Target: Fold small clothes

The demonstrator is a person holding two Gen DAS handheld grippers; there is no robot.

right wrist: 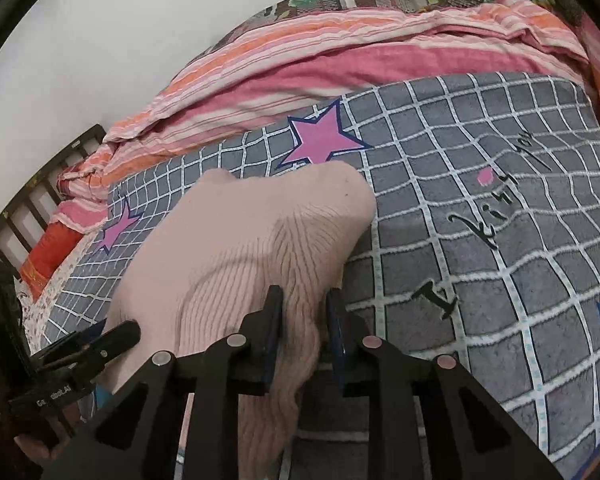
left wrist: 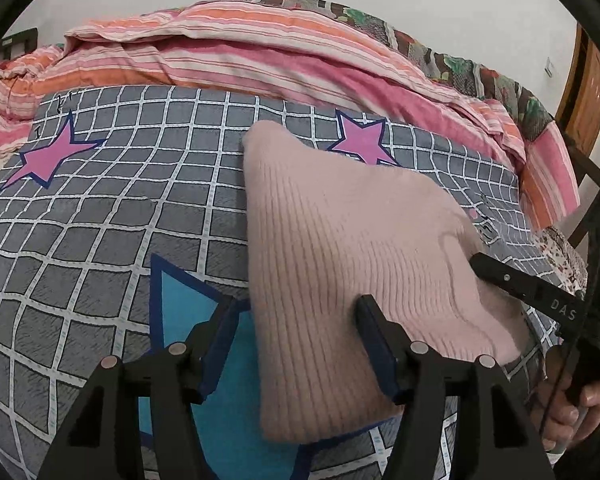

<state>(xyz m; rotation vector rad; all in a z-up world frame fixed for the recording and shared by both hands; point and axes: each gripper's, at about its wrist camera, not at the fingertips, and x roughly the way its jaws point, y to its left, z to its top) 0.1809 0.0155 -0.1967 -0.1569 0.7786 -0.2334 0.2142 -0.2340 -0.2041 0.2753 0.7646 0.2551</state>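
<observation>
The pink ribbed knit garment (left wrist: 340,248) lies folded on the grey grid blanket (left wrist: 100,240), center-right of the left wrist view. The right gripper (right wrist: 306,312) pinches its edge, fingers narrow with a bunch of knit between them. The left gripper (left wrist: 296,312) is about half open, straddling the garment's left edge, 1 finger (left wrist: 370,320) resting on top. Striped pink bedding (left wrist: 220,52) is piled along the top.
</observation>
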